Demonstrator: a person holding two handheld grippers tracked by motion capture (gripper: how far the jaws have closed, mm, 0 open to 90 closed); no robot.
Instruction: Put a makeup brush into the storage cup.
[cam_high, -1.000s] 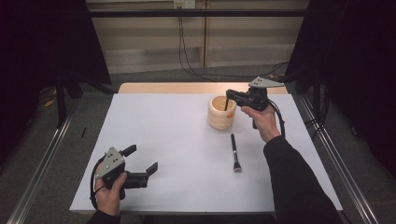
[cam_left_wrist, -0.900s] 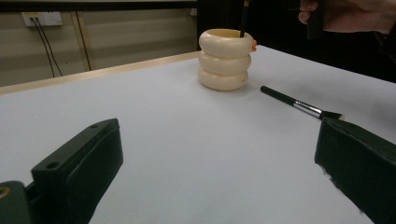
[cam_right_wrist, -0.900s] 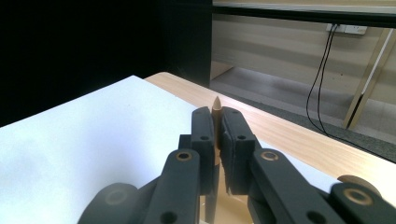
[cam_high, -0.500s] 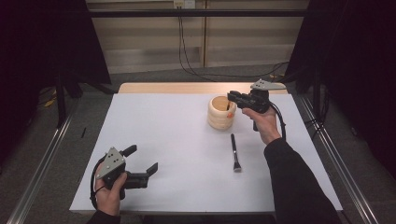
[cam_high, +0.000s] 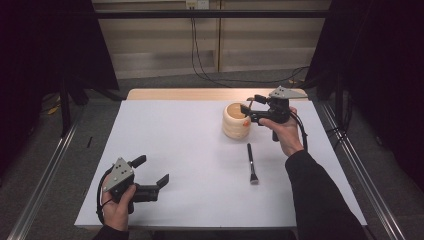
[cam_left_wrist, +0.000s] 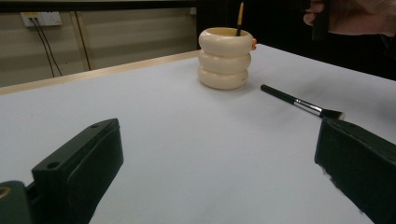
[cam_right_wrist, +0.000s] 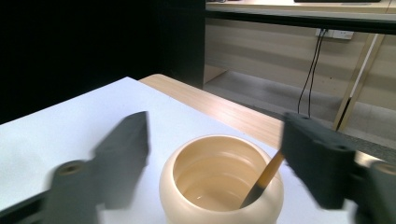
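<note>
A cream ribbed pot stands at the table's far right. A brush with an orange-yellow handle leans inside it against the rim. My right gripper hovers just above the pot. Its jaws have just been opening and now stand wide, and the handle rises close to the right jaw without being pinched. A black brush lies flat on the sheet in front of the pot. My left gripper rests open at the near left, with nothing between its jaws.
A white sheet covers the table, with a strip of bare wood along the far edge. Metal rails run along both sides on the floor. Cables hang down the back wall.
The right gripper's jaws have spread apart above the pot, and the brush stays standing in it. Neither hand has shifted, and the black brush lies where it was.
</note>
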